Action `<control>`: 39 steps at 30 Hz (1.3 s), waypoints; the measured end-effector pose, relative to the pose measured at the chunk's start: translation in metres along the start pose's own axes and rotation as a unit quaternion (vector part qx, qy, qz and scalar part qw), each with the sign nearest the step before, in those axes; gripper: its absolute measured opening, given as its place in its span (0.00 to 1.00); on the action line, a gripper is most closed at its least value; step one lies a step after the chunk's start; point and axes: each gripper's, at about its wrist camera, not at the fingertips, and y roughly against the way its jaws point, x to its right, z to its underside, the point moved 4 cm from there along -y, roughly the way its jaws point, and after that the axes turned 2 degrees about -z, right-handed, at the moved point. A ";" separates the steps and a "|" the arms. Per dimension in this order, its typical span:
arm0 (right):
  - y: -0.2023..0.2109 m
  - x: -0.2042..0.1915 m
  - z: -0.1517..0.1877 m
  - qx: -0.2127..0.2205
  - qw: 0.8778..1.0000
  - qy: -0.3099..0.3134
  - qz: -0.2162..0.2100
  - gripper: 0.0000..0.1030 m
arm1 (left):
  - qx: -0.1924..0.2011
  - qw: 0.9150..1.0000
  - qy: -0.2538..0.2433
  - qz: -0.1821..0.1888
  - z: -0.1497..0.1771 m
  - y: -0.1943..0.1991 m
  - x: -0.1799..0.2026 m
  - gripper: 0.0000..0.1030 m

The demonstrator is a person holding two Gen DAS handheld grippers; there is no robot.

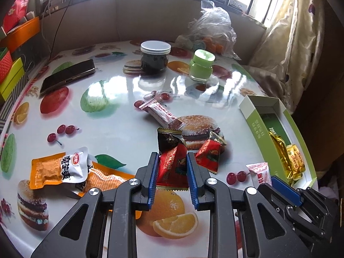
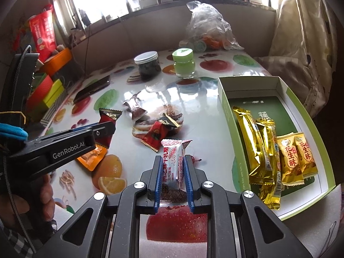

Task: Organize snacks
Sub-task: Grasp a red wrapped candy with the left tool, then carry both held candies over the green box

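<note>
My left gripper (image 1: 172,161) is shut on a red and black snack packet (image 1: 172,163) above the table; it also shows in the right wrist view (image 2: 107,129). My right gripper (image 2: 172,163) is shut on a white and red candy packet (image 2: 175,163), which also shows in the left wrist view (image 1: 261,173). A green and white open box (image 2: 228,107) at the right holds gold snack packets (image 2: 258,150). A second red packet (image 1: 209,154), a white and red bar (image 1: 161,114) and orange packets (image 1: 58,167) lie on the table.
A fruit-printed table (image 1: 120,129) carries a phone (image 1: 66,75), a dark jar with a white lid (image 1: 154,58), a green jar (image 1: 202,67) and a plastic bag (image 1: 210,28). Coloured boxes (image 1: 10,71) stand at the left. A curtain (image 1: 290,38) hangs at the right.
</note>
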 end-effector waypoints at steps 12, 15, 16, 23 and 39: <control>0.020 0.015 0.003 0.016 1.000 -0.015 0.010 0.18 | 0.014 1.000 -0.015 0.011 -0.003 0.014 0.019 0.26; 0.025 0.019 0.004 0.020 1.000 -0.018 0.012 0.18 | 0.016 1.000 -0.021 0.015 -0.004 0.017 0.026 0.26; 0.027 0.020 0.005 0.021 1.000 -0.019 0.013 0.18 | 0.016 0.999 -0.023 0.016 -0.004 0.018 0.027 0.26; 0.039 0.033 0.009 0.029 0.999 -0.032 0.023 0.18 | 0.020 0.999 -0.040 0.028 -0.007 0.022 0.046 0.26; 0.063 0.068 0.014 0.044 0.996 -0.062 0.046 0.18 | 0.022 0.995 -0.074 0.059 -0.010 0.026 0.093 0.26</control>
